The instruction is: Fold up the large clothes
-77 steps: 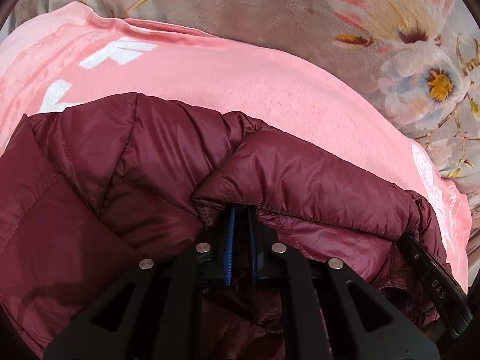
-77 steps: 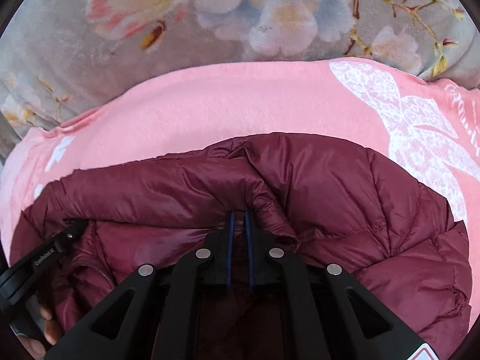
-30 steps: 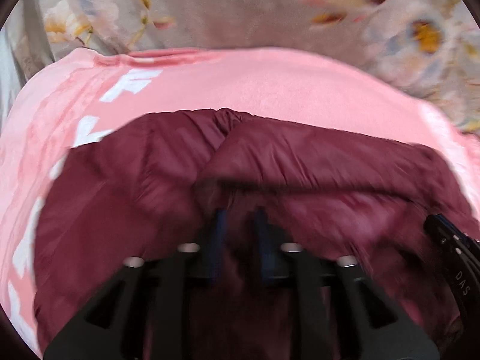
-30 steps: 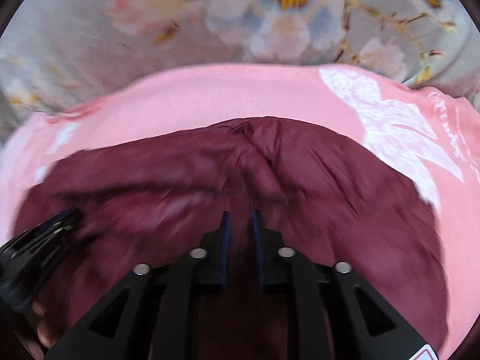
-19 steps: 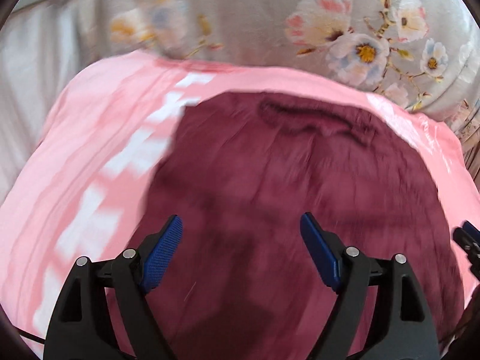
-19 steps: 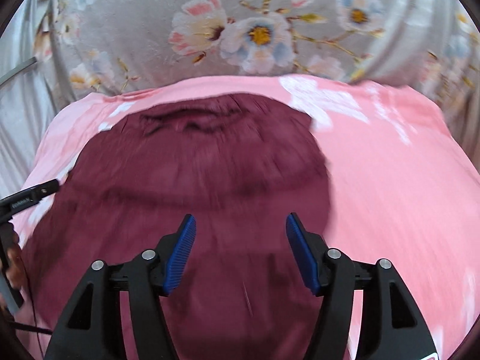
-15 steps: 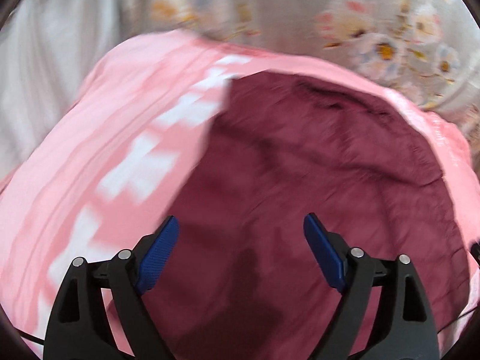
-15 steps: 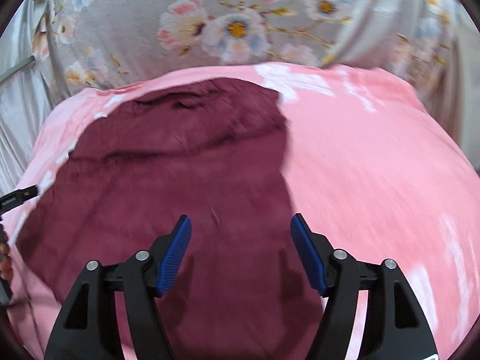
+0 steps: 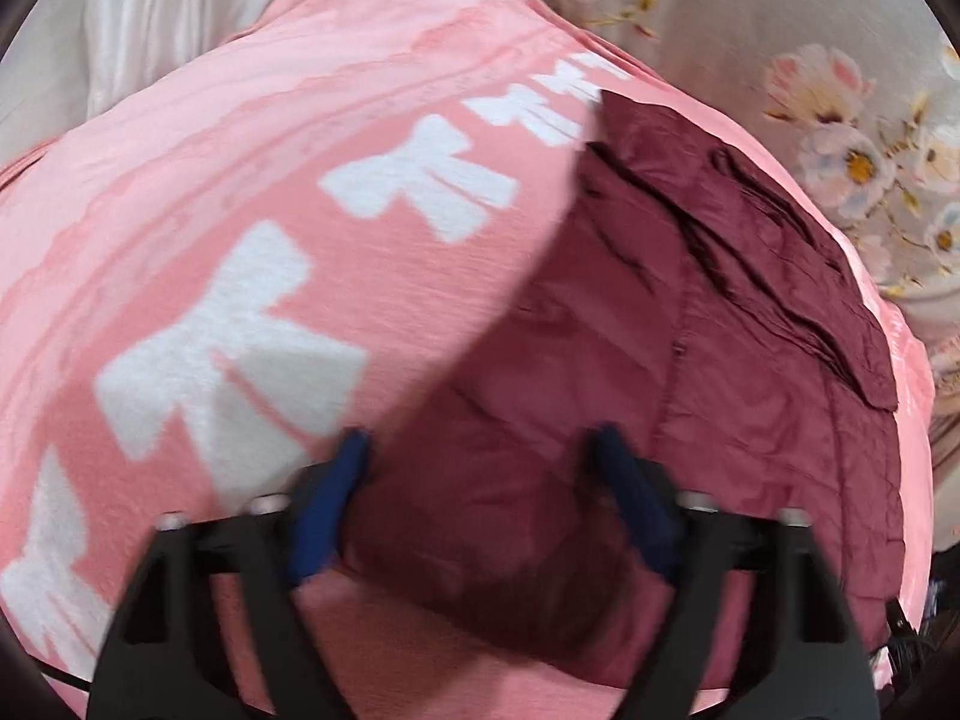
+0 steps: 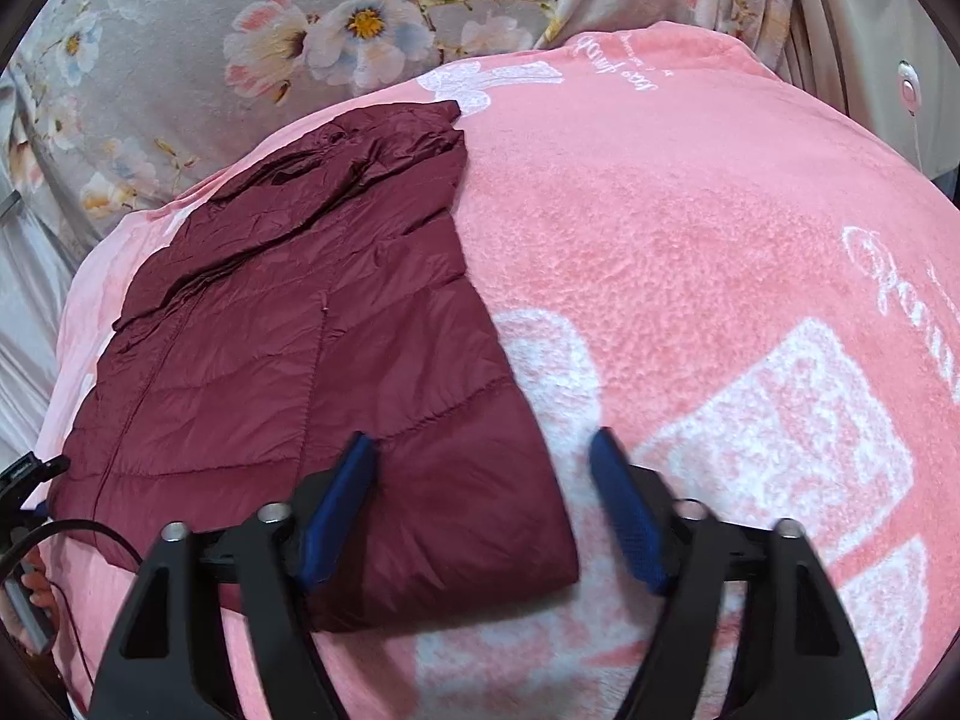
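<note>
Left wrist view: left gripper (image 9: 480,468) spread wide, blue pads (image 9: 630,498) apart and pinching nothing, poised above the near left corner of the maroon puffer jacket (image 9: 690,360). Blurred hereabouts, so contact with the cloth cannot be told. Jacket folded into a long panel, lying flat on the pink blanket (image 9: 240,180) with white bow prints, collar end far off toward the floral cover (image 9: 840,120).

Right wrist view: right gripper (image 10: 480,480) likewise spread and empty, hanging over the jacket's near right corner (image 10: 528,552) — one pad above maroon cloth, the other above blanket. Jacket (image 10: 312,330) seen sharp here: quilted, slick, its right edge running straight up to a rumpled far end. Grey floral cover (image 10: 240,30) beyond. At the far left rim, a black cable (image 10: 60,531) close beside the jacket's edge.

Likely next: a further fold, near hem carried up toward the collar. Risks, as judgement only —
- Slippery shell and springy filling: a shallow pinch may catch just the top layer, letting the lower layers slide out and the fold open.
- Fleece blanket caught together with the hem, dragging the blanket up.
- Uneven grabs at the two corners, giving a skewed fold.
- Puffy layers creeping apart once released.
- Cable snagging the left edge.
</note>
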A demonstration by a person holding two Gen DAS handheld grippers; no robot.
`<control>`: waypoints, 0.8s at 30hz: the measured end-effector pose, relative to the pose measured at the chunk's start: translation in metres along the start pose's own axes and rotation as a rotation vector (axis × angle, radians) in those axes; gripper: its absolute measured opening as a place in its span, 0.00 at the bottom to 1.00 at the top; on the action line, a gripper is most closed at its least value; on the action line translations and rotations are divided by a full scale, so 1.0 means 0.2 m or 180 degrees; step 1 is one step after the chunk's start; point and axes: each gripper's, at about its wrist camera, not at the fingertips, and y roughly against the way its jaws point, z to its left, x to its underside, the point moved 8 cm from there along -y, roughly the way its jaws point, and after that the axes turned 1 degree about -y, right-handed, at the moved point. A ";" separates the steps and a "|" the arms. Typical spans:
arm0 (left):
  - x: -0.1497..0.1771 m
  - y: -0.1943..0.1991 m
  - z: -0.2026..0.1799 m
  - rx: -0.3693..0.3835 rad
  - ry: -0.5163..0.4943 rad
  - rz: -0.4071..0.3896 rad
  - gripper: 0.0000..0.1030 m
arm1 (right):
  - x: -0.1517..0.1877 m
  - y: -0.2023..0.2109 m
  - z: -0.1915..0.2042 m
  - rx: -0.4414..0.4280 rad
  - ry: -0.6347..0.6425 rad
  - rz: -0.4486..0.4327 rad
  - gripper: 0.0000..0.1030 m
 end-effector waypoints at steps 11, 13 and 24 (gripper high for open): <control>0.03 0.57 -0.19 0.0669 -0.0410 -0.0323 0.06 | 0.02 0.47 0.18 -0.0246 0.0811 -0.0362 0.05; 0.07 0.74 -0.17 0.0768 -0.0521 -0.0389 0.06 | 0.08 0.65 0.20 -0.0318 0.1163 -0.0408 0.05; 0.13 1.38 -0.02 0.0981 -0.0425 -0.0858 0.05 | 0.10 1.23 0.13 -0.0802 0.0985 -0.0737 0.05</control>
